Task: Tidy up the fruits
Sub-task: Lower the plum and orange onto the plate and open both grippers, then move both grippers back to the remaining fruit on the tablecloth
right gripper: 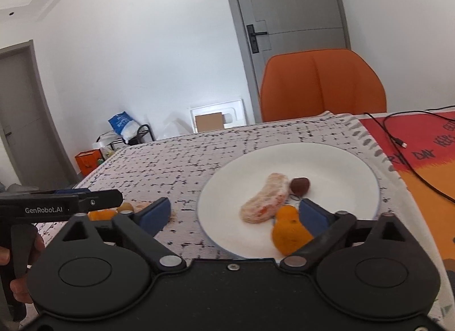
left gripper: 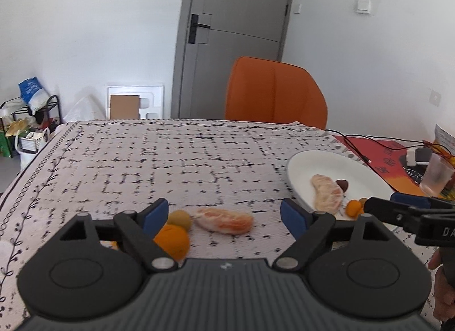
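My left gripper (left gripper: 224, 213) stands open over the patterned tablecloth. A peeled orange piece (left gripper: 224, 221) lies on the cloth between its fingers, untouched. An orange (left gripper: 172, 241) and a small yellow-green fruit (left gripper: 179, 218) sit by its left finger. My right gripper (right gripper: 234, 213) is open over the near edge of the white plate (right gripper: 341, 160). On the plate lie another peeled piece (right gripper: 266, 200), a dark brown fruit (right gripper: 299, 184) and small orange fruits (right gripper: 288, 228) beside the right finger; nothing is gripped.
An orange chair (left gripper: 274, 93) stands behind the table. A red and orange mat (right gripper: 421, 143) with a black cable (right gripper: 398, 139) lies right of the plate. A clear plastic cup (left gripper: 436, 174) stands at the far right. A grey door and floor clutter are beyond.
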The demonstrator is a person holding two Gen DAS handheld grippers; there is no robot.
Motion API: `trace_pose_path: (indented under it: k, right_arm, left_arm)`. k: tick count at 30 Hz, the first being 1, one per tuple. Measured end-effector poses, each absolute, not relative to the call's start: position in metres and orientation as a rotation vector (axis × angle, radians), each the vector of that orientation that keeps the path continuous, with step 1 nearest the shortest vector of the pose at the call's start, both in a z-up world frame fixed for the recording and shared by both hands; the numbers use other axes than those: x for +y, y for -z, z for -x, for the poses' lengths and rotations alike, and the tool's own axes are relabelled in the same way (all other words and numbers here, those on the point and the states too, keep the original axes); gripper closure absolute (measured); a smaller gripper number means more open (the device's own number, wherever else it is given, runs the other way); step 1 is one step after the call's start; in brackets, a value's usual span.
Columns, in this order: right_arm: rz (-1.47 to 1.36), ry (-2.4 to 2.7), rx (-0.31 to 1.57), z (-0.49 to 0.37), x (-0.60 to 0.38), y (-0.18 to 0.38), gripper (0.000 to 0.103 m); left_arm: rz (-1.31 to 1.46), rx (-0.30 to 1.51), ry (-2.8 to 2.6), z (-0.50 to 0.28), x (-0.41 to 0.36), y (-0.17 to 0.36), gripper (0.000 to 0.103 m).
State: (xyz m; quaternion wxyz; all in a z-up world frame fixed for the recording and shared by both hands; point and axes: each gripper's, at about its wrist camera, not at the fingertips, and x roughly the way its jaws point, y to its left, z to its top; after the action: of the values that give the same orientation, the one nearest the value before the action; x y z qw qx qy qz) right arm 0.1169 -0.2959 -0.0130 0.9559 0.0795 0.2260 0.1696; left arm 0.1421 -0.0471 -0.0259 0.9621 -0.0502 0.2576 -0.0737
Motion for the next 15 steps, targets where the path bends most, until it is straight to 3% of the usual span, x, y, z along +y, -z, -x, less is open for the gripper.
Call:
trace_pose_path:
  k: [15]
  right_arm:
    - [-0.164, -0.425, 0.456, -0.124, -0.262, 0.011, 0.000]
  left_arm:
    - [0.114, 0.518, 0.092, -0.130, -0.013, 0.033, 0.018]
